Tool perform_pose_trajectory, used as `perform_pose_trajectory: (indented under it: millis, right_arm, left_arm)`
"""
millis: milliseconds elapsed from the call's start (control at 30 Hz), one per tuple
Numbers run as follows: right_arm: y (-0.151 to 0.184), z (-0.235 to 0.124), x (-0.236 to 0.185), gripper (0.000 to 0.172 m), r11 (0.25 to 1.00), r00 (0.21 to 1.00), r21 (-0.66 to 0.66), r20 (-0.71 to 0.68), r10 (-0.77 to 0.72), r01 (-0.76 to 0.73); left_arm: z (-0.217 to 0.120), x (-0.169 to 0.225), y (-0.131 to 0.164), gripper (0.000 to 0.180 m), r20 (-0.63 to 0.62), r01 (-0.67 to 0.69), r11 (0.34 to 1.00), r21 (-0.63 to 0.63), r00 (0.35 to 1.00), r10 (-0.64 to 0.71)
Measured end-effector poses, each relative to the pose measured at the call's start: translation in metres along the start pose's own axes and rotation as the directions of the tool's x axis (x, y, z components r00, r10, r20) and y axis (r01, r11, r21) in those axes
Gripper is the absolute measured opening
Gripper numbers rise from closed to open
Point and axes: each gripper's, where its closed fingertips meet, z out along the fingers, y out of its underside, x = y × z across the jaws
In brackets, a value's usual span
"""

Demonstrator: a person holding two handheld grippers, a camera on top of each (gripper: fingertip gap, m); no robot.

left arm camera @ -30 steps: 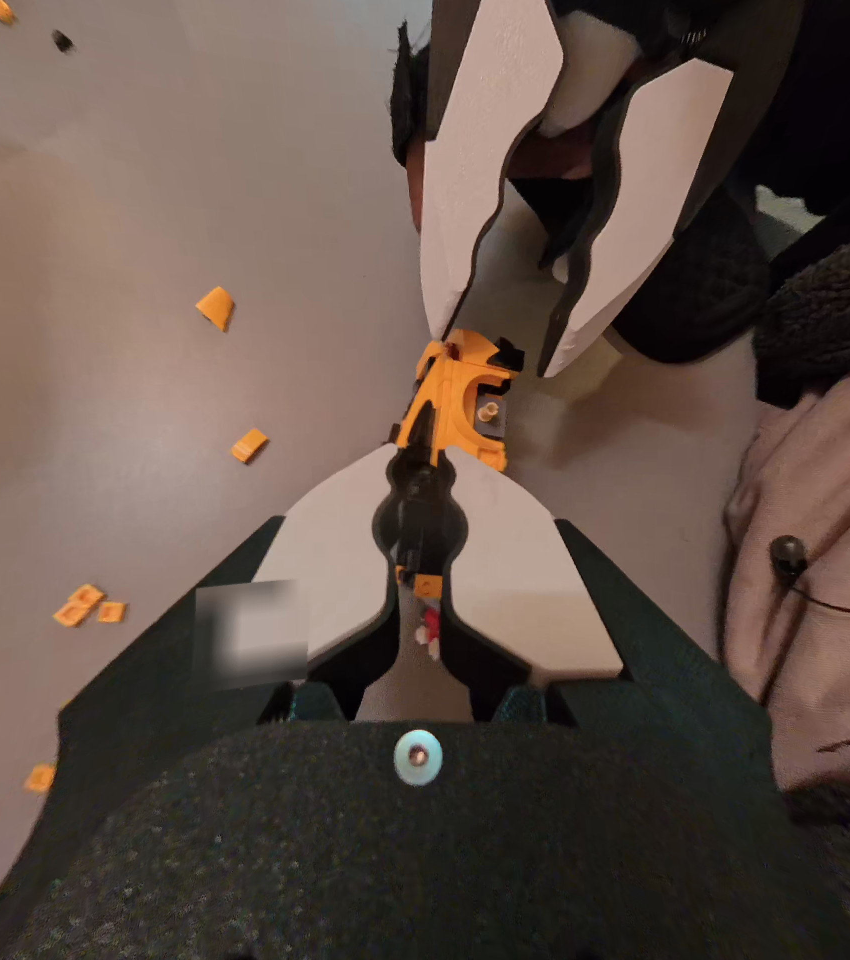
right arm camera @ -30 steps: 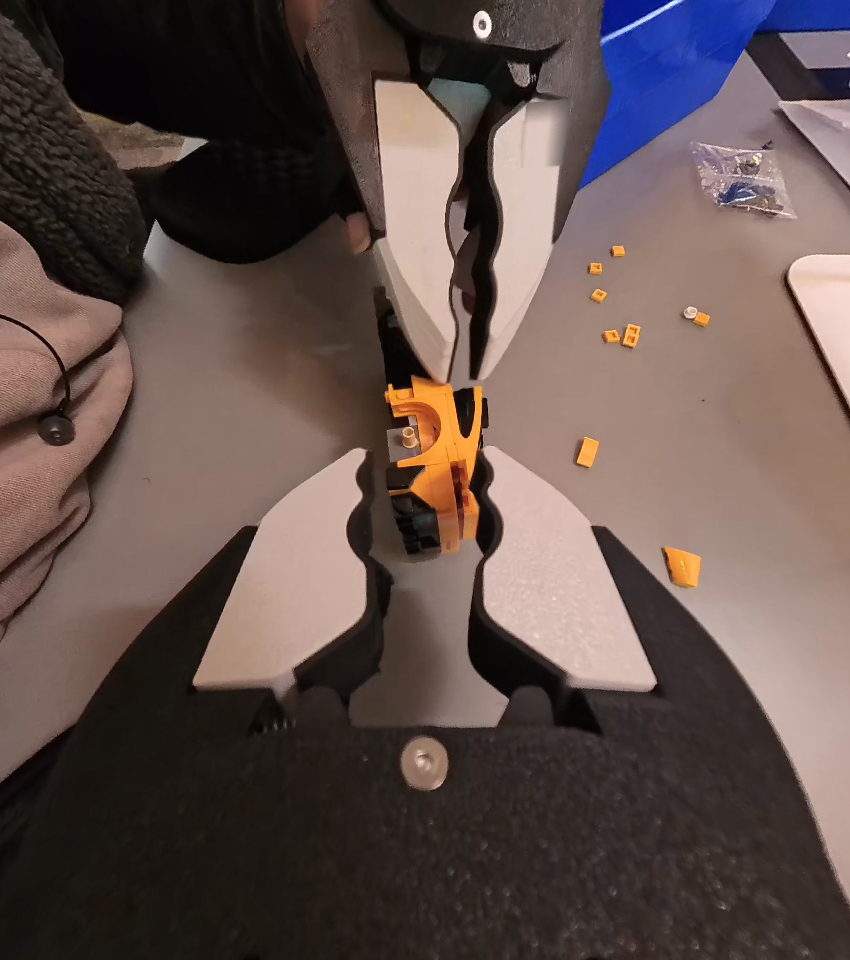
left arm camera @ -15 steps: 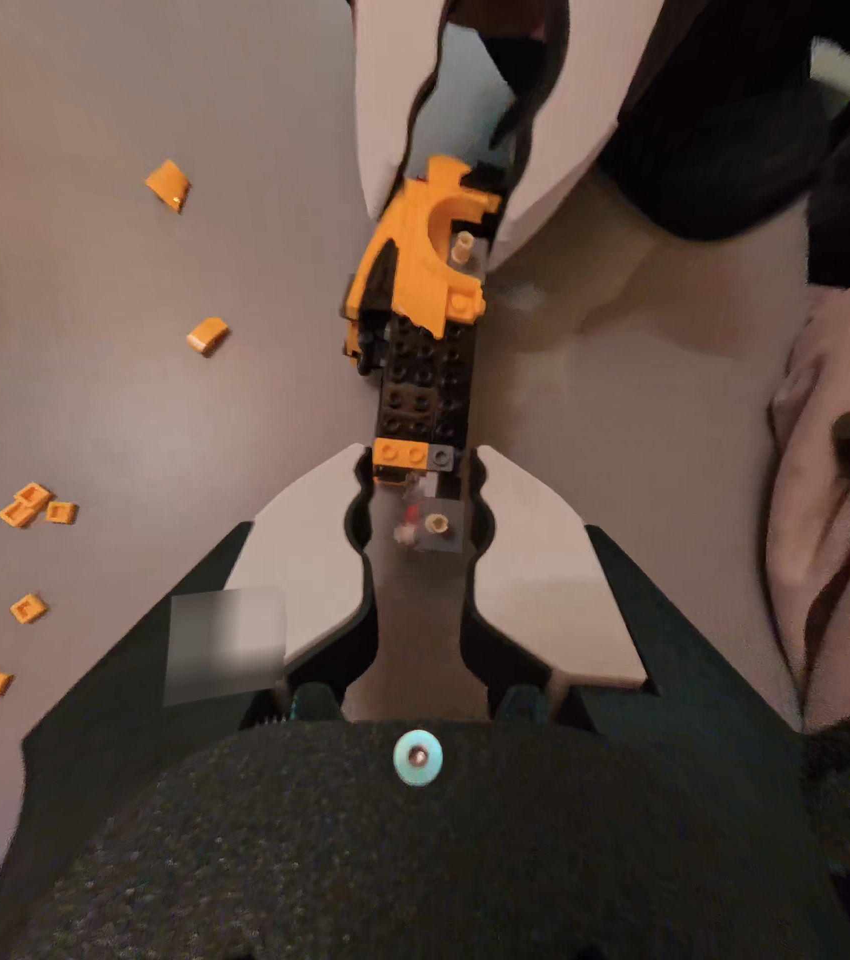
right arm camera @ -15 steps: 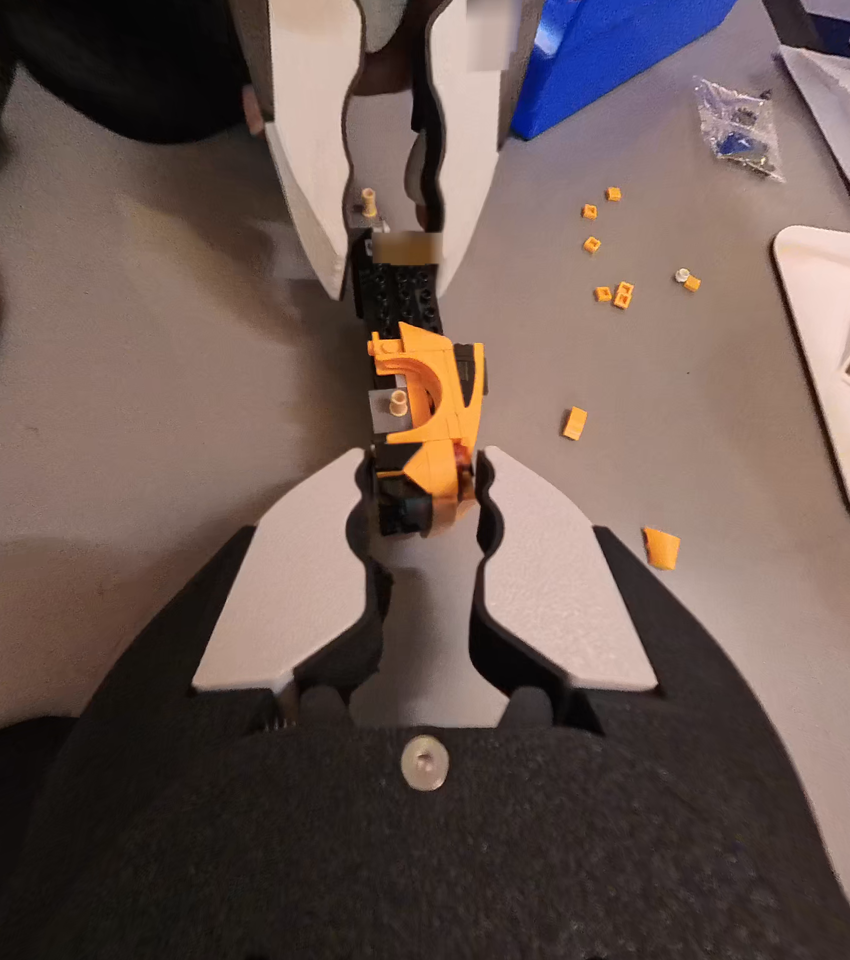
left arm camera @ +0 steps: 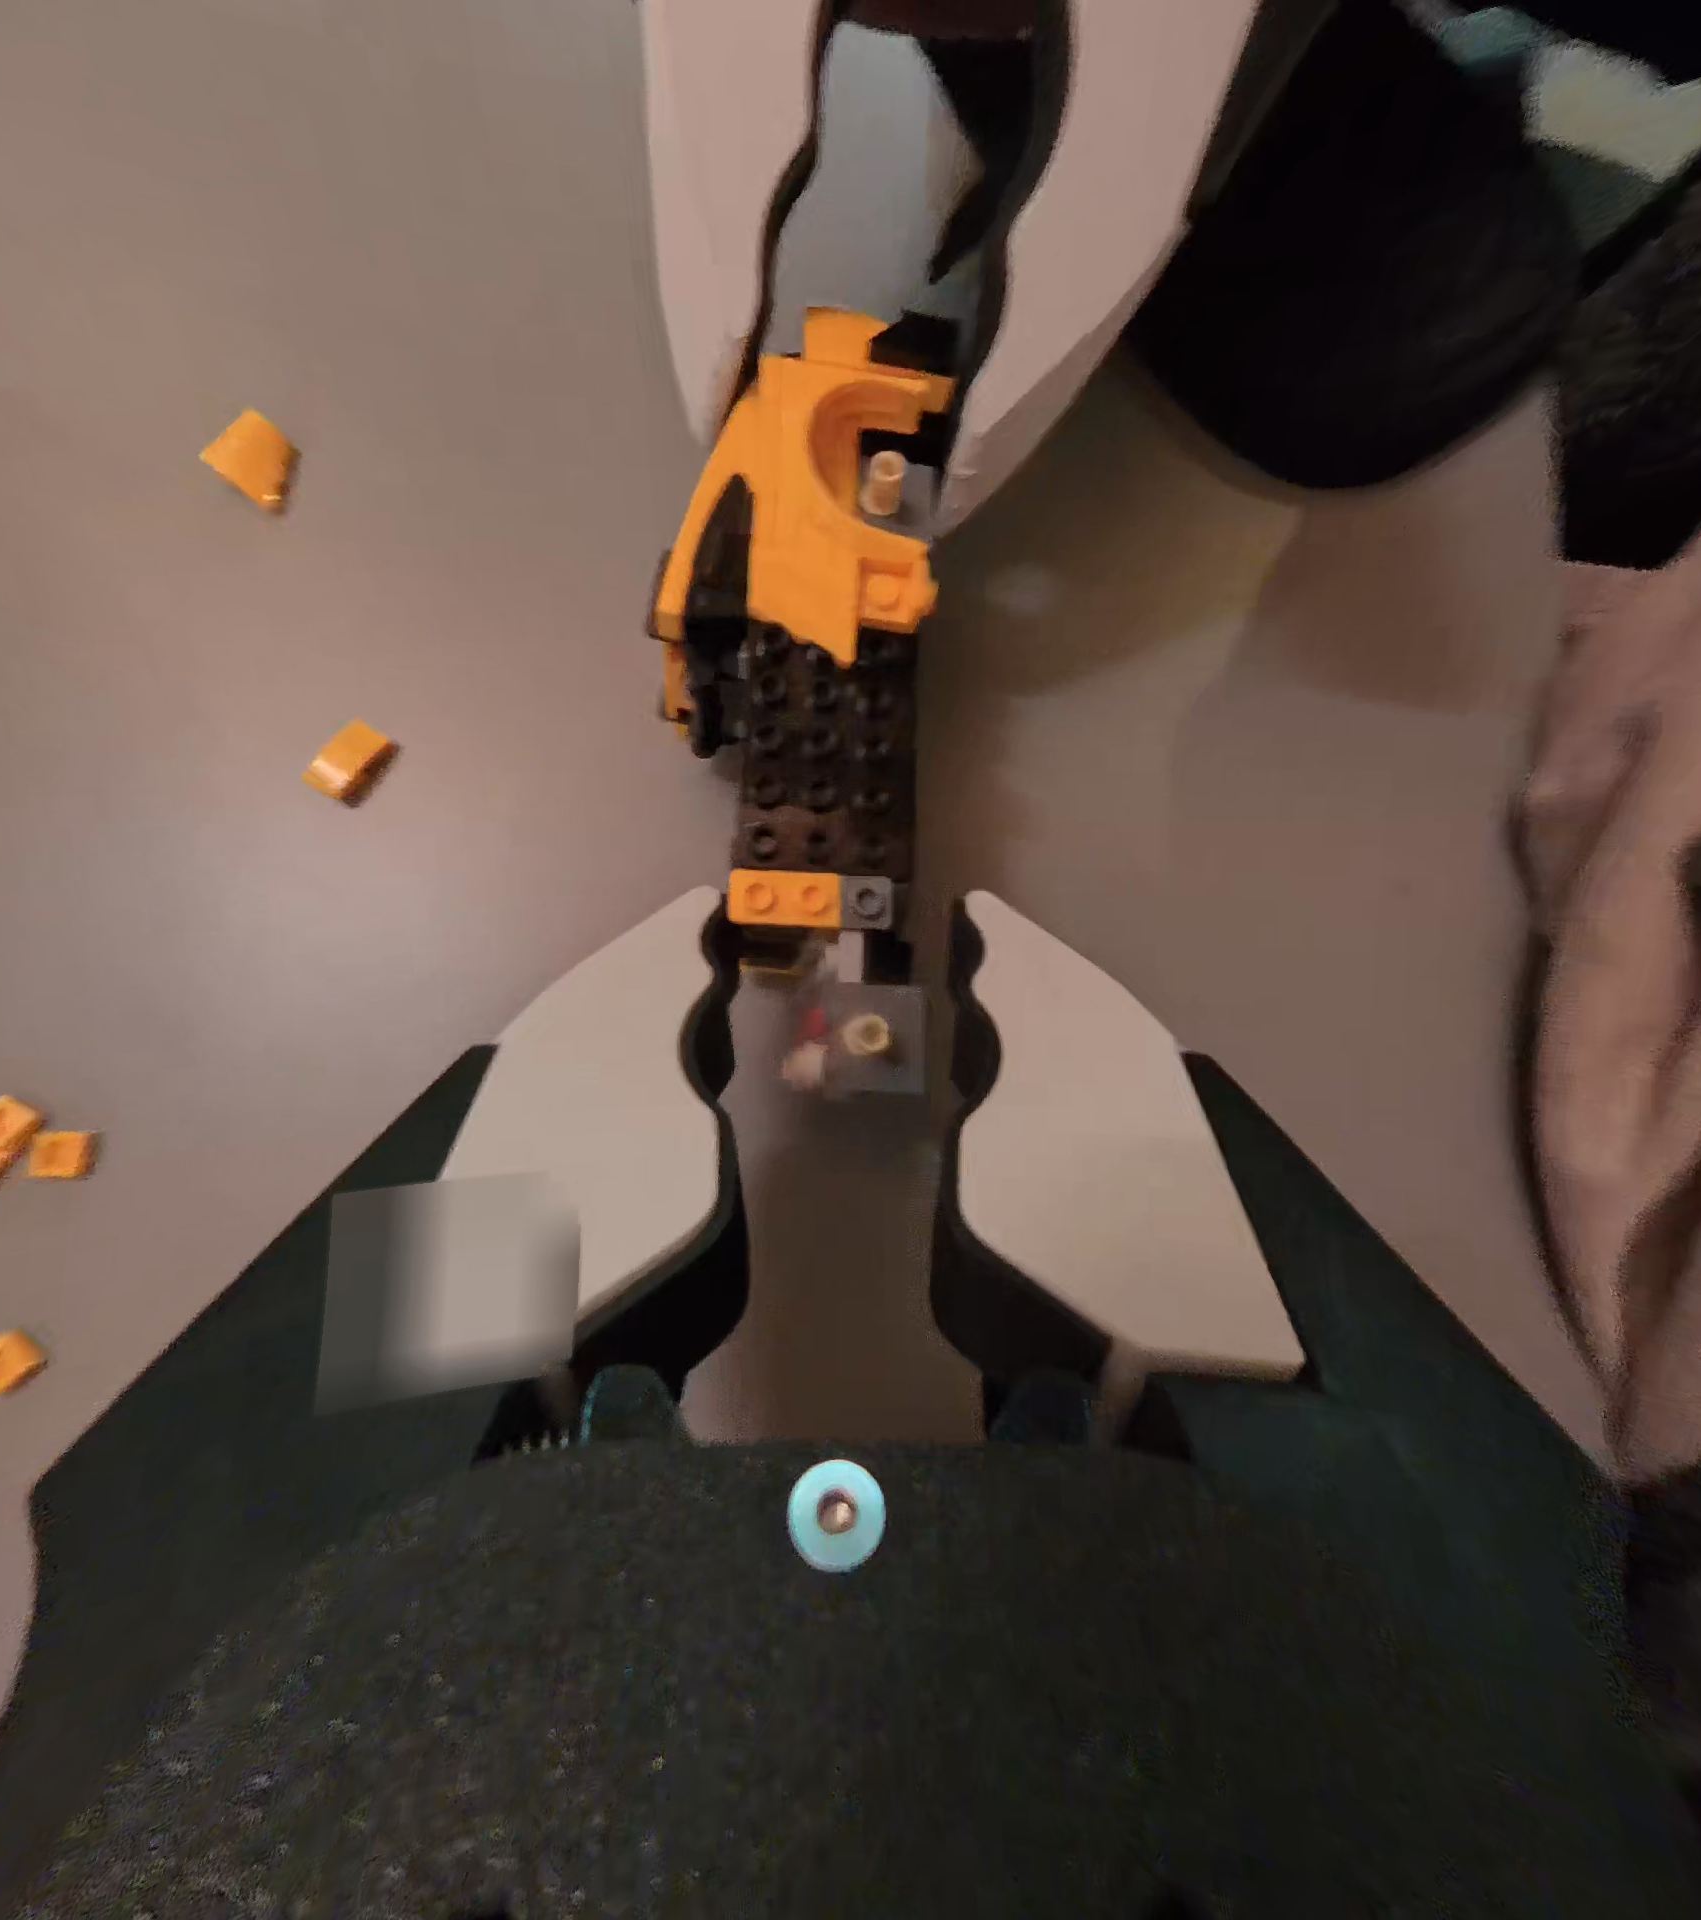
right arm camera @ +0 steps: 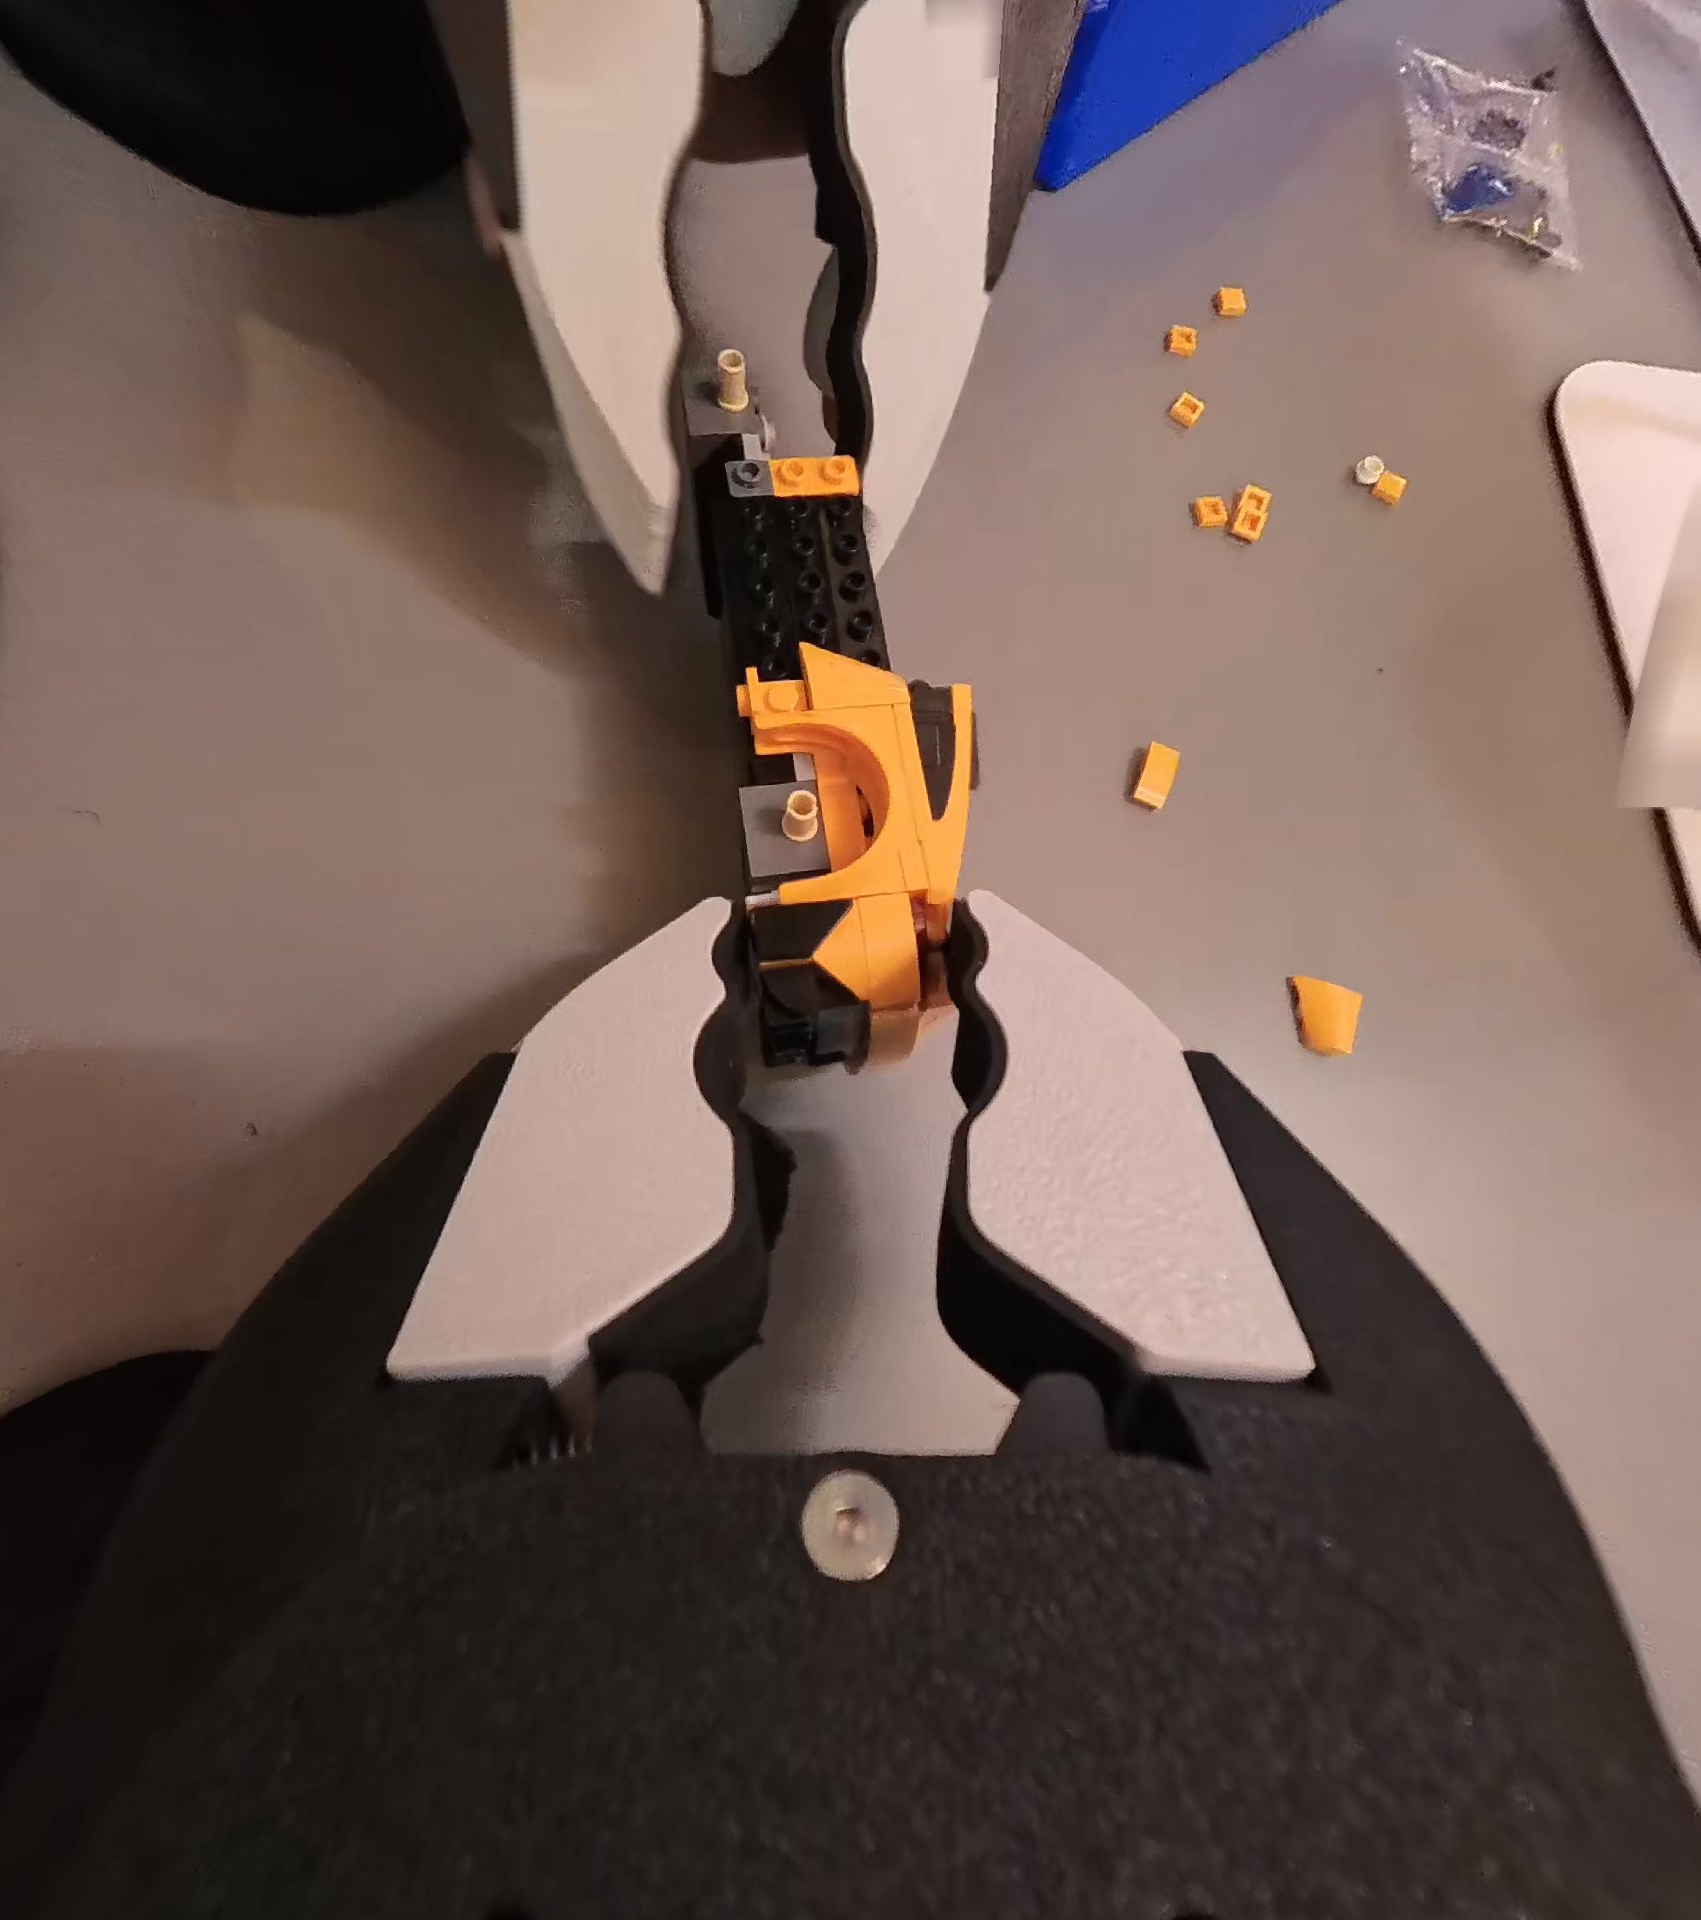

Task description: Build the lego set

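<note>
A partly built orange and black brick model (right arm camera: 856,831) lies lengthwise between my two grippers, just above the grey table (right arm camera: 306,727). My right gripper (right arm camera: 848,914) is shut on its orange and black front end, with both pads pressed against its sides. My left gripper (left arm camera: 838,914) is open. The model's rear end (left arm camera: 856,1039), with a grey block and a tan peg, sits between its fingers, and there is a gap on the right side. The left gripper also shows in the right wrist view (right arm camera: 773,561), straddling that rear end. The right gripper shows in the left wrist view (left arm camera: 841,436).
Loose orange pieces lie on the table (left arm camera: 248,457) (left arm camera: 347,758) (right arm camera: 1324,1013) (right arm camera: 1154,774). A blue bin (right arm camera: 1137,94), a clear bag of small parts (right arm camera: 1490,156) and a white tray (right arm camera: 1656,571) stand to the right. A person's sleeve (left arm camera: 1656,935) is at the near edge.
My left gripper, shut on the model's rear a second ago, has opened and let go of it. The grippers have drawn apart, showing more of the model. The right grasp is unchanged.
</note>
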Motion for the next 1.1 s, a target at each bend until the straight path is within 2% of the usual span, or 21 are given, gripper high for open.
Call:
perform_pose_trajectory:
  millis: [67,133,200,333,467,500,733,800,933,1033,1100]
  right_arm:
    - [-0.001,-0.001,0.0,0.038,1.0,1.0,0.01,-0.002,0.01,-0.01]
    - [-0.006,-0.007,0.001,0.045,0.999,1.0,0.047,0.01,0.018,-0.018]
    - [-0.015,-0.019,0.005,0.046,0.99,0.998,0.131,0.034,0.044,-0.048]
    - [-0.024,-0.041,0.033,0.041,0.942,0.989,0.307,-0.008,0.145,-0.136]
    - [-0.01,-0.045,0.057,0.036,0.893,0.964,0.385,-0.027,0.265,-0.234]
    - [-0.008,-0.046,0.059,0.036,0.885,0.959,0.395,-0.029,0.282,-0.248]
    - [-0.01,-0.046,0.062,0.032,0.874,0.955,0.416,-0.039,0.295,-0.253]
    - [-0.007,-0.042,0.062,0.032,0.877,0.953,0.403,-0.034,0.301,-0.263]
    - [-0.005,-0.037,0.063,0.029,0.881,0.95,0.39,-0.043,0.309,-0.269]
    - [-0.006,-0.035,0.065,0.026,0.889,0.95,0.383,-0.08,0.301,-0.249]
    - [-0.011,-0.035,0.065,0.023,0.898,0.954,0.387,-0.118,0.274,-0.21]
  left_arm:
    - [-0.01,0.006,-0.008,0.045,-0.091,0.042,0.997,0.058,0.995,-0.037]
    - [-0.027,0.001,-0.025,0.042,-0.177,0.129,0.977,0.17,0.979,-0.099]
    - [-0.036,-0.02,-0.033,0.034,-0.153,0.186,0.96,0.21,0.976,-0.156]
    - [-0.015,-0.066,-0.027,0.026,0.033,0.134,0.986,0.1,0.99,-0.138]
    - [0.023,-0.099,-0.007,0.032,0.136,-0.009,0.99,-0.141,0.99,0.028]
    - [0.029,-0.106,-0.003,0.033,0.146,-0.034,0.983,-0.182,0.987,0.061]
    - [0.039,-0.108,-0.009,0.017,0.057,-0.058,0.985,-0.161,0.996,0.067]
    - [0.039,-0.109,-0.01,0.01,0.057,-0.046,0.989,-0.143,0.997,0.054]
    - [0.04,-0.105,-0.013,0.009,0.028,-0.01,0.996,-0.085,1.0,0.012]
    - [0.029,-0.091,-0.033,0.008,-0.071,0.073,0.995,0.074,0.995,-0.068]
    - [0.013,-0.074,-0.055,0.008,-0.186,0.132,0.969,0.211,0.978,-0.093]
